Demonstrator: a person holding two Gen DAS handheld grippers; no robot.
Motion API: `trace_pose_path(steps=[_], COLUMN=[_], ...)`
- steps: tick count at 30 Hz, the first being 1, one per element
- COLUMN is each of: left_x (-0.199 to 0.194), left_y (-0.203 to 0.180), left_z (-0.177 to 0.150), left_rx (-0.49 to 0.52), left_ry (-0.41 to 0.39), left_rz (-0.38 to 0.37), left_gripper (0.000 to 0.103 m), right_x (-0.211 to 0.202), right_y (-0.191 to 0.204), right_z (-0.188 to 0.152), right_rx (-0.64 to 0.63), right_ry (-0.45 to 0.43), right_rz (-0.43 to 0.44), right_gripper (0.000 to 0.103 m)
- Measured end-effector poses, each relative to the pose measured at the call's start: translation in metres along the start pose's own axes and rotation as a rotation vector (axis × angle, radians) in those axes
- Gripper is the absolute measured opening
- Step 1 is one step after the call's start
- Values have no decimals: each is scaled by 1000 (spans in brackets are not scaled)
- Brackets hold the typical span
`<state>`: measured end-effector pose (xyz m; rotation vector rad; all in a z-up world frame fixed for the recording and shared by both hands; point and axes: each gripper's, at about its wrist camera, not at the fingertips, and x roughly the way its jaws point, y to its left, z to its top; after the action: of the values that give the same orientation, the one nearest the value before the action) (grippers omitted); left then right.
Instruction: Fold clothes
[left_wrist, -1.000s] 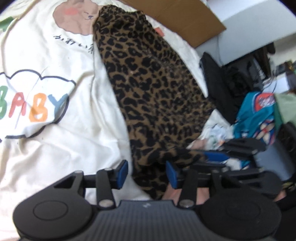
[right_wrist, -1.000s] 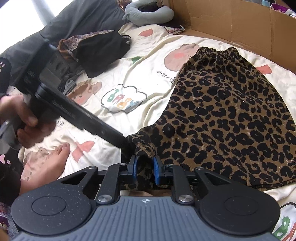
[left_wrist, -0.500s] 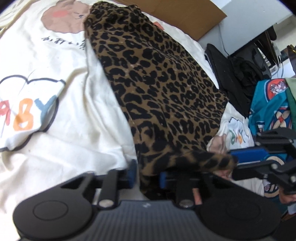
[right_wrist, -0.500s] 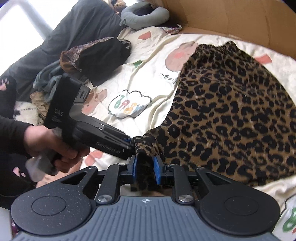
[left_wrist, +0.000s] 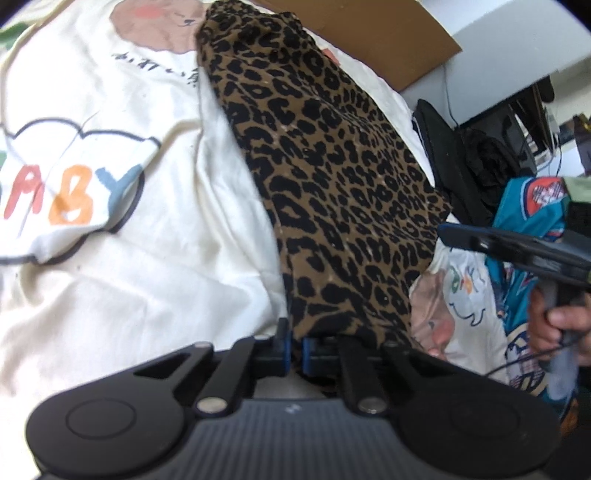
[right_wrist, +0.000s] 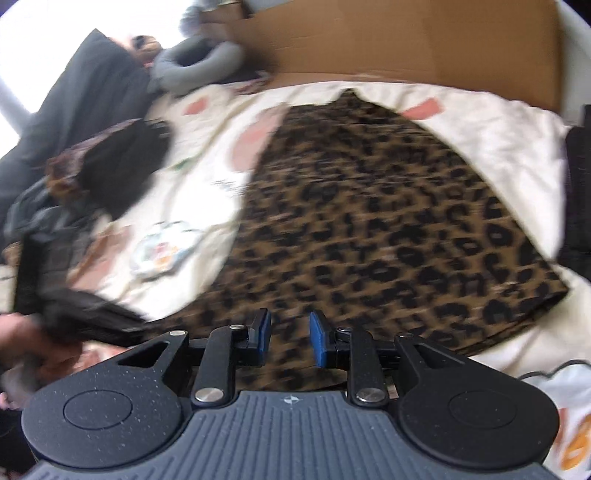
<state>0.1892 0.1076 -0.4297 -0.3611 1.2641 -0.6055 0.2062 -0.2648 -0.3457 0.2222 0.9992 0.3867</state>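
A leopard-print garment (left_wrist: 332, 166) lies spread on a cream bedsheet (left_wrist: 110, 258) with cartoon prints. My left gripper (left_wrist: 294, 349) is at its near corner, its jaws closing, and the blue pads pinch the cloth between them. The right wrist view is blurred by motion. In it the garment (right_wrist: 388, 221) fans out ahead, and my right gripper (right_wrist: 290, 336) hovers over the near hem, its jaws opening with nothing pinched. The left gripper (right_wrist: 140, 325) shows as a dark blur at the lower left. The right gripper (left_wrist: 447, 232) reaches in from the right, held by a hand (left_wrist: 561, 321).
A cardboard sheet (right_wrist: 406, 40) stands behind the bed. A pile of dark clothes (right_wrist: 110, 166) and a grey neck pillow (right_wrist: 195, 62) lie at the far left. A teal printed garment (left_wrist: 524, 221) and black items (left_wrist: 443, 147) sit off the bed's right side.
My left jaws have closed onto the garment's near corner. My right gripper has let go of that corner, opened, and slid to the right along the hem.
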Motion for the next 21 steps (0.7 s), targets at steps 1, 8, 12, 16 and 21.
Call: trace_pose_path(steps=[1, 8, 12, 16, 21], left_x=[-2, -19, -34, -54, -55], left_y=[2, 18, 22, 18, 13], left_z=[-1, -7, -7, 4, 21], left_rx=[-9, -54, -62, -33, -20], left_ry=[0, 7, 2, -42, -63], left_rz=[-5, -11, -11, -41, -58], left_gripper=[6, 3, 2, 8, 28], right_x=[3, 24, 28, 26, 26], right_y=[-7, -45, -56, -60, -58], right_z=[1, 7, 3, 0, 0], right_rx=[11, 54, 75, 80, 81], right_ry=[-2, 12, 30, 32, 31], right_rz=[-28, -176, -224, -236, -233], right_gripper=[25, 25, 27, 27, 28])
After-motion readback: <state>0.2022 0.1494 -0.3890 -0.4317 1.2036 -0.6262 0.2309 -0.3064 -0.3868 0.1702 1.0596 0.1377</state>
